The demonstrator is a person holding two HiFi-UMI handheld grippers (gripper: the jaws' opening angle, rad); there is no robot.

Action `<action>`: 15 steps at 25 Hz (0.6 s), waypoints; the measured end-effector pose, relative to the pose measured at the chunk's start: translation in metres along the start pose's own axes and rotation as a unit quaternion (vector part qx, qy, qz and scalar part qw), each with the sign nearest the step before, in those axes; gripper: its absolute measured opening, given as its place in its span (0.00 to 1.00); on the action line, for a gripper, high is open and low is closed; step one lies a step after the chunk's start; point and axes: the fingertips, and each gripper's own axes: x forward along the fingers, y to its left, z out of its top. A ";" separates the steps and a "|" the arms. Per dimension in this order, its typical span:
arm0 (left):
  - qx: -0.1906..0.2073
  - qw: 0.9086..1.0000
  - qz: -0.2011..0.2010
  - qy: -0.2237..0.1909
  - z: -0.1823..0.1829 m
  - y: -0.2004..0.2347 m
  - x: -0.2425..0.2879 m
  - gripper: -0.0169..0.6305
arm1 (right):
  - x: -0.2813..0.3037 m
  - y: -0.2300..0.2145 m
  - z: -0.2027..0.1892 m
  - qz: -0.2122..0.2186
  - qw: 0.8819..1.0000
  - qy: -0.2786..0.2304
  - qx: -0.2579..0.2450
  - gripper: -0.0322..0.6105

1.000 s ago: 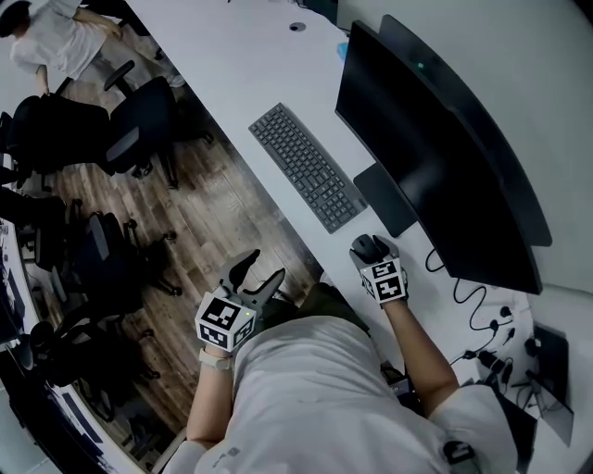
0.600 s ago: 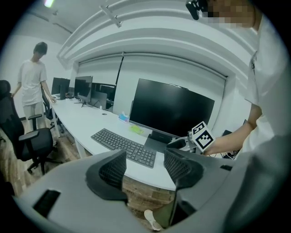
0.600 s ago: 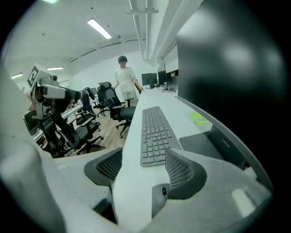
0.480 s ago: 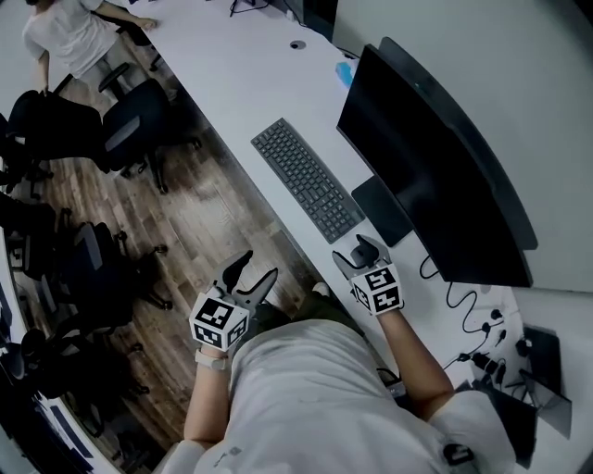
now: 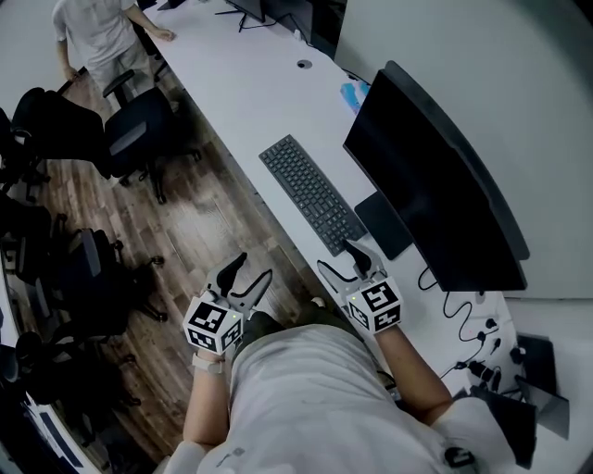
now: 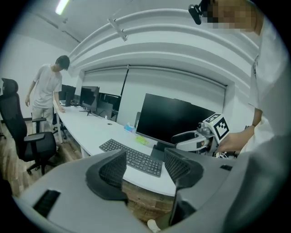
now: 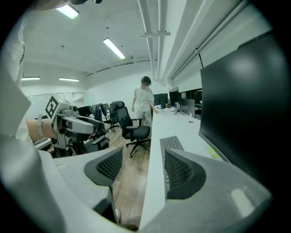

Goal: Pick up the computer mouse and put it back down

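Note:
I cannot make out the computer mouse in any view; it may lie hidden under my right gripper. In the head view my right gripper (image 5: 341,266) hovers over the white desk (image 5: 243,88) near its front edge, just below the grey keyboard (image 5: 310,193). Its jaws stand open with nothing between them. My left gripper (image 5: 248,275) hangs open and empty off the desk, over the wooden floor beside the person's lap. The right gripper view looks along the desk edge past its open jaws (image 7: 142,170) to the keyboard (image 7: 172,144). The left gripper view looks past its open jaws (image 6: 144,166) at the keyboard (image 6: 132,156).
A large dark monitor (image 5: 435,194) on a flat stand (image 5: 384,222) fills the desk's right side, with cables (image 5: 473,324) behind it. Office chairs (image 5: 139,130) stand on the floor to the left. A person (image 5: 97,28) stands at the desk's far end.
My right gripper has drawn back from beside the monitor stand toward the desk's front edge, and its jaws now stand wider apart. The left gripper has hardly moved.

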 end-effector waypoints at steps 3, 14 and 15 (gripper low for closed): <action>-0.001 1.000 0.001 -0.010 0.005 0.005 -0.005 0.41 | 0.001 0.015 0.017 0.012 1.000 -0.015 -0.009 0.51; -0.005 0.999 0.004 -0.039 0.016 0.019 -0.032 0.41 | -0.001 0.070 0.056 0.051 0.996 -0.062 -0.038 0.51; -0.005 0.999 0.004 -0.041 0.016 0.020 -0.034 0.41 | -0.002 0.074 0.058 0.053 0.996 -0.066 -0.041 0.51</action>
